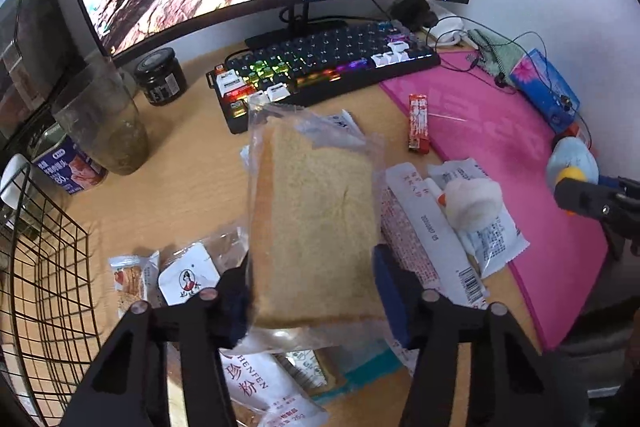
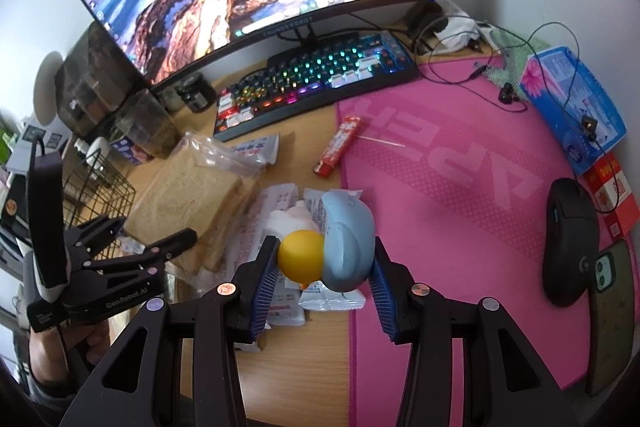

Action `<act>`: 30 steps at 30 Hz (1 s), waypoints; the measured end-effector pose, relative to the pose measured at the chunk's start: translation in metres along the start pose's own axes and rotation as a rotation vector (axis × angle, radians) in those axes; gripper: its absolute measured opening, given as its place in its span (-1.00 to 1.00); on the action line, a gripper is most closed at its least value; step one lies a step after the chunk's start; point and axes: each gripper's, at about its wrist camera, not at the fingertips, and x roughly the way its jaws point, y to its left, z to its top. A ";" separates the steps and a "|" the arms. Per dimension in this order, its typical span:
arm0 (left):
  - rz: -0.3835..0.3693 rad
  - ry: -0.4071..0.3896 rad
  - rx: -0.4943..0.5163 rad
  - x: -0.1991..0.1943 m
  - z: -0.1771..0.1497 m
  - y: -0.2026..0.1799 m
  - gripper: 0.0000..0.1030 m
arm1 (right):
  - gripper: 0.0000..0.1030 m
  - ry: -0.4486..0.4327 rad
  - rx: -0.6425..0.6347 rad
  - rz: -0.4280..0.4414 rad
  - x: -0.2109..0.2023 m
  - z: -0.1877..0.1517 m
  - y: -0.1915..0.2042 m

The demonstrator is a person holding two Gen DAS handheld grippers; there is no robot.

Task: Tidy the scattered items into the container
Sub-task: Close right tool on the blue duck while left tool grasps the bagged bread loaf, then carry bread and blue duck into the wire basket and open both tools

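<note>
1. Bread bag [image 1: 316, 223]: sliced loaf in clear plastic, gripped between the left tongs [image 1: 312, 291], raised off the worktop [image 1: 180, 187]; long axis runs away from the tongs toward the keyboard [image 1: 320, 67].
2. Wire basket [image 1: 44, 267] sits to the left of those tongs, near; next move prob. a swing left w/ the bag.
3. Right tongs [image 2: 324, 267] clenched on a blue-and-yellow duck toy [image 2: 332, 247], over the snack packets [image 2: 280, 223], farther from the basket.

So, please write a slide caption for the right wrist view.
Right gripper clamps a blue-and-yellow toy above snack packets on a cluttered desk.
</note>
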 end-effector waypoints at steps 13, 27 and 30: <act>-0.084 -0.031 -0.028 -0.010 -0.005 0.007 -0.44 | -0.12 -0.014 -0.019 0.001 -0.008 -0.004 0.013; -0.108 -0.170 -0.014 -0.069 0.003 0.014 -0.58 | -0.12 -0.038 -0.037 0.006 -0.018 -0.004 0.022; -0.079 -0.204 -0.036 -0.088 0.003 0.029 -0.58 | -0.12 -0.055 -0.067 0.022 -0.024 0.000 0.038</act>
